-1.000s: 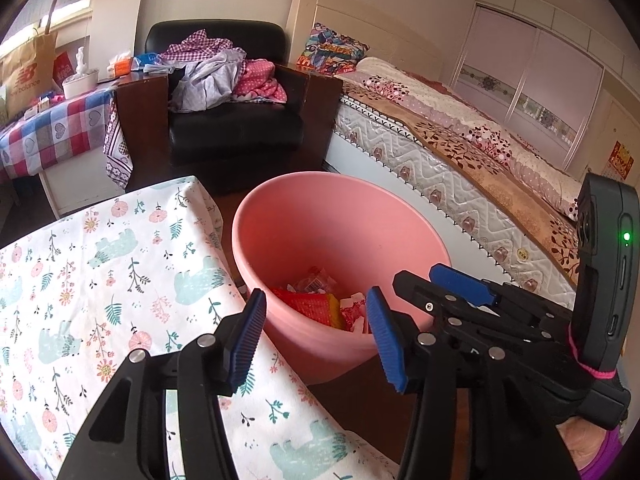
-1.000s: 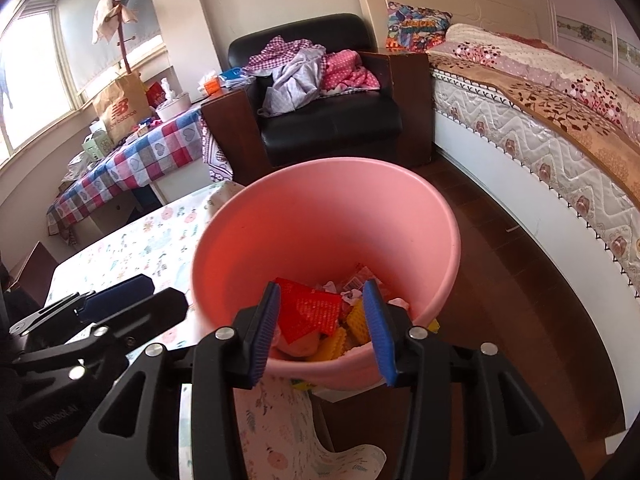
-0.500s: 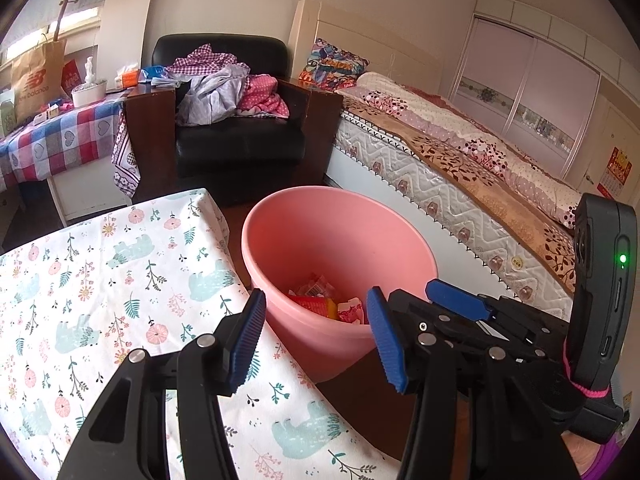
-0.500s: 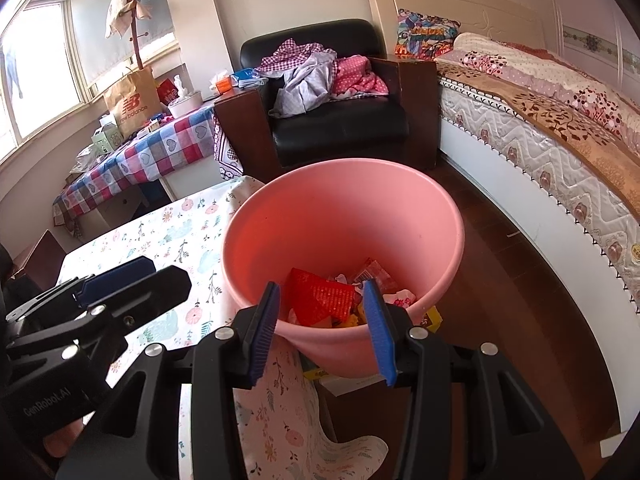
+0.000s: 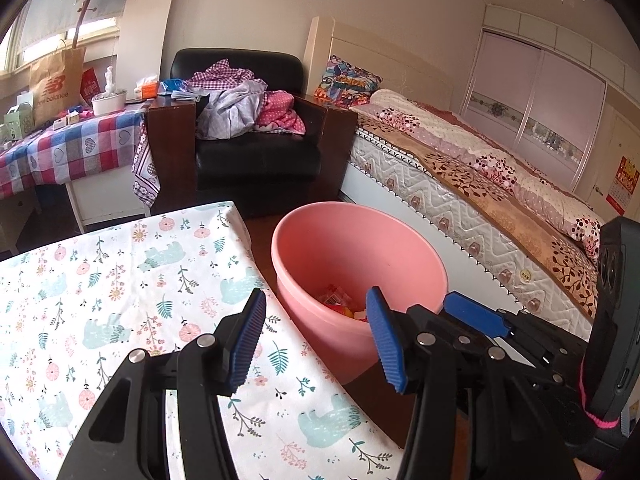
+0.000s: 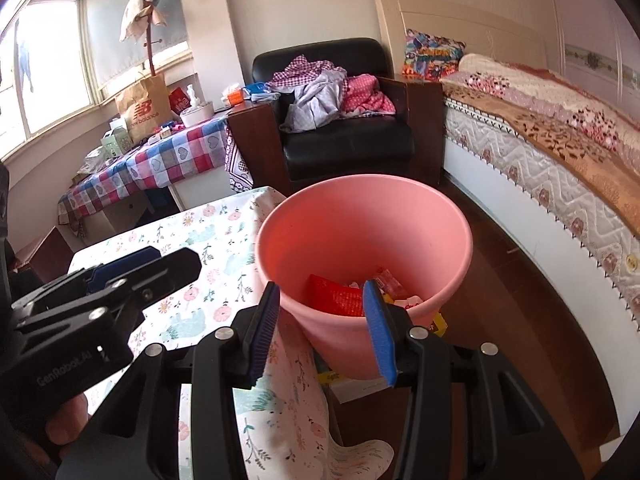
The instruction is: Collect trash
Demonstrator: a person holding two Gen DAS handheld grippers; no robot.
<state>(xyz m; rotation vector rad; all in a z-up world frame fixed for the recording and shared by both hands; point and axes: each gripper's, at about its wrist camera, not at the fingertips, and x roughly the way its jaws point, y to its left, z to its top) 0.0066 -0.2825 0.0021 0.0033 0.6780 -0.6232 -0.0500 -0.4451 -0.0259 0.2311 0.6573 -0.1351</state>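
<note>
A pink plastic bin stands on the floor by the corner of a table with a floral cloth. Red and yellow wrappers lie at its bottom. My left gripper is open and empty above the table's edge, short of the bin. My right gripper is open and empty, in front of the bin's near rim. The left gripper also shows in the right wrist view, and the right gripper in the left wrist view.
A bed runs along the right. A black armchair piled with clothes stands at the back. A checked-cloth table with a paper bag and boxes is at the back left. Flat packages lie on the wooden floor beneath the bin.
Both grippers have drawn back and up from the bin, which now looks smaller and farther. Both stayed open and empty.
</note>
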